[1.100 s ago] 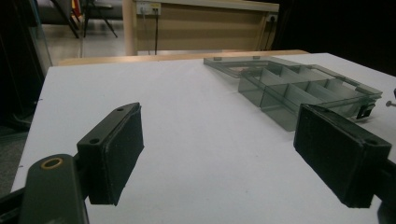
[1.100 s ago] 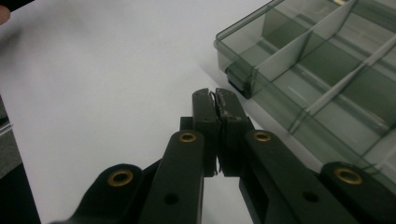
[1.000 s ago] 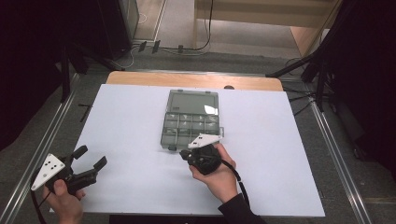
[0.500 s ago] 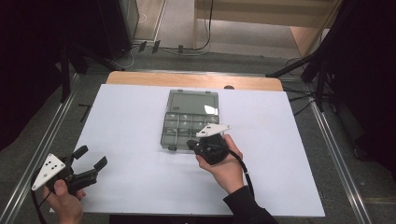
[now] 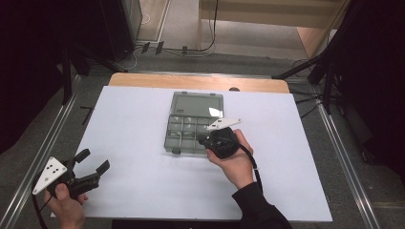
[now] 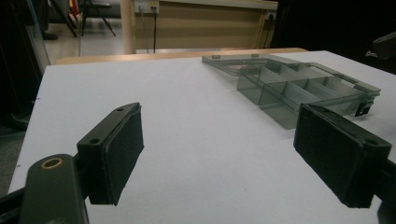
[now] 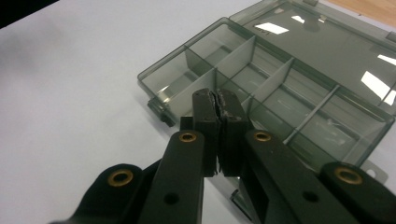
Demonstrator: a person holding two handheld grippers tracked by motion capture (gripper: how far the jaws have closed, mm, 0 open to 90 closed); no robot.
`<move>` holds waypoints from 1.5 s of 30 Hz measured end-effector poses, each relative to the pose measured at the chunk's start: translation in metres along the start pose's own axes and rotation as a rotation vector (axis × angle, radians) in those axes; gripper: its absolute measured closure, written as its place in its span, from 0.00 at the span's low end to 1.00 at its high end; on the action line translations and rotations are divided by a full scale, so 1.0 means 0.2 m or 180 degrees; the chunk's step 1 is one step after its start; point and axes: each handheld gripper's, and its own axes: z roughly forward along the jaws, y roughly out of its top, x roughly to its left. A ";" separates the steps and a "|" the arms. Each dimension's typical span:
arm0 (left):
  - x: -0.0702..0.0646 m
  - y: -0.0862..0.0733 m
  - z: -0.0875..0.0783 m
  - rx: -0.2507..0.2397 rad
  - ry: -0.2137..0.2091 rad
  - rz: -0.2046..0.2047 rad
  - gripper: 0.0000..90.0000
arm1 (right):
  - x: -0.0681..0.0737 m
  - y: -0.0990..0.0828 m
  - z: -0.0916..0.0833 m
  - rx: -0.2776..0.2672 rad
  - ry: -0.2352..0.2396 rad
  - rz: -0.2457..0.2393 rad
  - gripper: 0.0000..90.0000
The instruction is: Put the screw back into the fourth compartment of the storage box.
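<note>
Since prev frame, right gripper shifted right along the box's near edge; jaws pressed together, nothing btwn them, tips over the smoky compartment box; box sits mid-desk, lid flat open behind; left gripper unmoved at near-left corner, jaws spread wide, empty.

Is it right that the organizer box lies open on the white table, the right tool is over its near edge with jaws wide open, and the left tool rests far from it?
Not quite. The right tool has its jaws shut, pressed together with nothing between them, as the right gripper view shows. The rest holds: the box lies open on the table, and the left tool is far from it.
</note>
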 end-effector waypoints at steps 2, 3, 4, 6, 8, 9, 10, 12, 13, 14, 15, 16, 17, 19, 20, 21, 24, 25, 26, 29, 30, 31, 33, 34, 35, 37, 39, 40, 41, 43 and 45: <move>0.00 0.00 0.00 0.0000 0.0001 0.0001 0.18 | -0.02 0.01 0.00 -0.0009 -0.0015 0.0013 1.00; 0.00 0.00 0.00 0.0000 0.0001 0.0001 0.18 | -0.03 0.01 0.00 -0.0016 -0.0023 0.0020 1.00; 0.00 0.00 0.00 0.0001 0.0000 0.0002 0.18 | -0.05 0.01 0.00 -0.0015 -0.0042 0.0037 1.00; 0.00 0.00 0.00 0.0001 -0.0001 0.0002 0.18 | -0.07 0.02 0.00 -0.0016 -0.0058 0.0048 1.00; 0.00 0.00 0.00 0.0001 -0.0003 0.0002 0.18 | -0.08 0.02 0.00 -0.0016 -0.0073 0.0055 1.00; 0.00 0.00 0.00 0.0002 -0.0003 0.0003 0.18 | -0.11 0.03 0.00 -0.0035 -0.0101 0.0079 1.00; 0.00 0.00 0.00 0.0004 -0.0006 0.0004 0.18 | -0.11 0.03 0.00 -0.0035 -0.0101 0.0079 1.00; 0.00 0.00 0.00 0.0005 -0.0011 0.0000 0.18 | -0.14 0.03 0.00 -0.0022 -0.0131 0.0125 1.00; 0.00 0.00 0.00 0.0006 -0.0010 -0.0001 0.18 | -0.15 0.03 0.01 -0.0024 -0.0146 0.0129 1.00; 0.00 0.00 0.00 0.0007 -0.0010 -0.0001 0.18 | -0.17 0.03 0.01 -0.0025 -0.0167 0.0135 1.00; 0.00 0.00 0.00 0.0007 -0.0009 -0.0003 0.18 | -0.18 0.02 0.02 -0.0016 -0.0164 0.0160 1.00; 0.00 0.00 0.00 0.0004 -0.0006 -0.0004 0.18 | -0.19 0.02 0.02 -0.0005 -0.0193 0.0171 1.00; 0.00 0.00 0.00 -0.0001 -0.0003 -0.0007 0.18 | -0.20 0.02 0.03 -0.0001 -0.0194 0.0170 1.00; 0.00 0.00 0.00 0.0005 -0.0001 -0.0007 0.18 | -0.22 0.02 0.04 0.0017 -0.0216 0.0191 1.00; 0.00 0.00 0.00 0.0006 0.0000 -0.0008 0.18 | -0.23 0.02 0.05 0.0025 -0.0230 0.0195 1.00; 0.01 0.00 0.00 0.0010 0.0004 -0.0008 0.18 | -0.24 0.02 0.05 0.0025 -0.0238 0.0213 1.00; 0.01 0.00 0.00 0.0006 0.0008 -0.0007 0.18 | -0.27 0.02 0.07 0.0049 -0.0270 0.0246 1.00; 0.01 0.00 0.00 0.0005 0.0009 -0.0008 0.18 | -0.28 0.02 0.08 0.0062 -0.0286 0.0262 1.00; 0.01 0.00 0.00 0.0003 0.0008 -0.0009 0.18 | -0.29 0.01 0.09 0.0065 -0.0295 0.0271 1.00; 0.01 0.00 0.00 -0.0001 0.0005 -0.0017 0.18 | -0.31 0.01 0.11 0.0098 -0.0335 0.0295 1.00; 0.01 0.00 0.00 0.0001 0.0004 -0.0015 0.18 | -0.32 0.01 0.12 0.0096 -0.0333 0.0302 1.00; 0.01 0.00 0.00 0.0003 0.0004 -0.0012 0.18 | -0.33 0.00 0.13 0.0101 -0.0350 0.0315 1.00; 0.01 0.00 0.00 0.0011 -0.0004 -0.0008 0.18 | -0.34 0.00 0.14 0.0106 -0.0368 0.0309 1.00; 0.01 0.00 0.00 0.0010 -0.0006 -0.0009 0.18 | -0.35 0.00 0.15 0.0115 -0.0386 0.0326 1.00; 0.01 0.00 0.00 0.0020 -0.0004 -0.0003 0.18 | -0.36 0.00 0.16 0.0119 -0.0405 0.0332 1.00; 0.01 0.00 0.00 0.0013 -0.0006 -0.0007 0.18 | -0.37 -0.01 0.17 0.0149 -0.0416 0.0348 1.00; 0.01 0.00 0.00 0.0012 -0.0006 -0.0005 0.18 | -0.39 -0.01 0.19 0.0187 -0.0431 0.0362 1.00; 0.01 0.00 0.00 0.0017 -0.0009 -0.0003 0.18 | -0.40 -0.02 0.20 0.0200 -0.0440 0.0356 1.00; 0.01 0.00 0.00 0.0016 -0.0006 -0.0009 0.18 | -0.40 -0.02 0.21 0.0217 -0.0436 0.0379 1.00; 0.01 0.00 0.00 0.0012 -0.0009 -0.0010 0.18 | -0.41 -0.03 0.22 0.0230 -0.0454 0.0375 1.00; 0.01 0.00 0.00 0.0009 -0.0011 -0.0009 0.18 | -0.42 -0.03 0.23 0.0239 -0.0469 0.0383 0.99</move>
